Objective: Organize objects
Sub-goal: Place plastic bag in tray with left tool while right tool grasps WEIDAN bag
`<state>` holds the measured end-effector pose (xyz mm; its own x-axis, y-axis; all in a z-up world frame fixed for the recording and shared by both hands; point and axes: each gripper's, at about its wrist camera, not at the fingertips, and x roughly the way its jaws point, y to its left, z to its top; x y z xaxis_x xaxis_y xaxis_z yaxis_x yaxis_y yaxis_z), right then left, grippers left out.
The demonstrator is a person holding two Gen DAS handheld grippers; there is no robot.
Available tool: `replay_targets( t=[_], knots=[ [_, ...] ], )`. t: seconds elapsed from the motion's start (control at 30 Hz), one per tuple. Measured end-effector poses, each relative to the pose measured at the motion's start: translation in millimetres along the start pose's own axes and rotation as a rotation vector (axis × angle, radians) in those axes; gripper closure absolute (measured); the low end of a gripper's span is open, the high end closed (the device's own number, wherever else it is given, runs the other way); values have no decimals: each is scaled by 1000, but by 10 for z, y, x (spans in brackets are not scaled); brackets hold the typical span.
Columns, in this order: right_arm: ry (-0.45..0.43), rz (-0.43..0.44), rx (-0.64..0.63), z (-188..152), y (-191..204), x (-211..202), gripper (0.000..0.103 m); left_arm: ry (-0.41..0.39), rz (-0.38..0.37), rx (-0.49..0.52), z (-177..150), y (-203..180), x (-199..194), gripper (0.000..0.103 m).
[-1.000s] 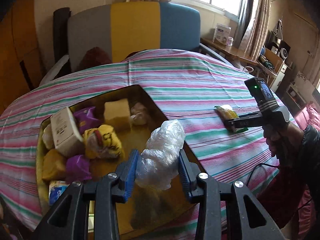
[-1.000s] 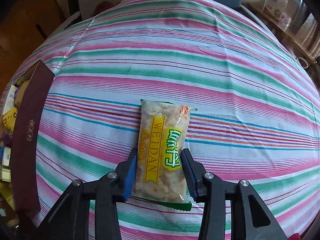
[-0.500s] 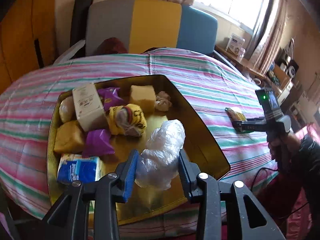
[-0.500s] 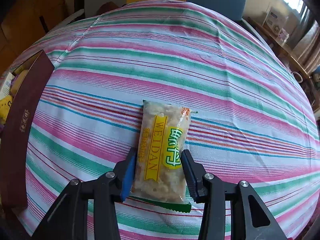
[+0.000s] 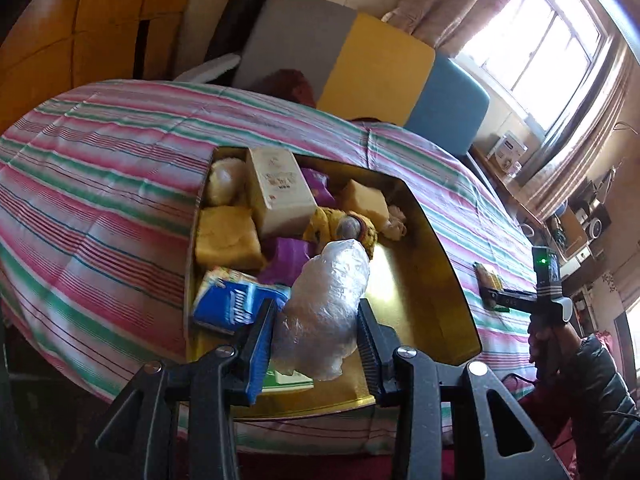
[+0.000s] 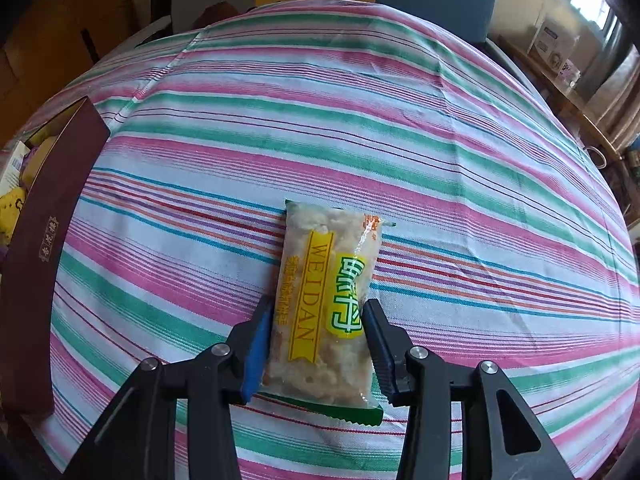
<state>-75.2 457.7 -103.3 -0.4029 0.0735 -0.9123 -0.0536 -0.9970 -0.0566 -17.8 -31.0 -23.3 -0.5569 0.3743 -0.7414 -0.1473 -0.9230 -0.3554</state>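
Crinkled plastic bag (image 5: 326,304) sits clamped in the left gripper (image 5: 318,334), held above the near end of the box (image 5: 440,248). Best to lower it onto the bare gold floor before letting go. The right gripper (image 6: 316,350) is closed on the snack pack (image 6: 326,300), which lies on the striped worktop (image 6: 400,120); lift it level.

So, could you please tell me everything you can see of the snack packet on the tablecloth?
The snack packet is a clear plastic pouch of pale, lumpy pieces, with a yellow band reading WEIDAN, a green-and-yellow label and a green serrated bottom edge. It lies flat on the striped tablecloth, lengthwise between the fingers of the right gripper, which press its sides.
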Motion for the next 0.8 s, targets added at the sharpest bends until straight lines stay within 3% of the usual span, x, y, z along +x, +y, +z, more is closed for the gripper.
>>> replay_targets(
  t=[0.1,0.47,0.8],
  knots=[
    [-2,-8,-9,0,14,-3,57,47,-20,20,-7,-140,175,64],
    [-3,-32,25,7,21,-6,57,200,99,86,-3,-377,903,61],
    [-5,-25,27,3,9,1,56,142,141,122,-18,-387,766,57]
  ],
)
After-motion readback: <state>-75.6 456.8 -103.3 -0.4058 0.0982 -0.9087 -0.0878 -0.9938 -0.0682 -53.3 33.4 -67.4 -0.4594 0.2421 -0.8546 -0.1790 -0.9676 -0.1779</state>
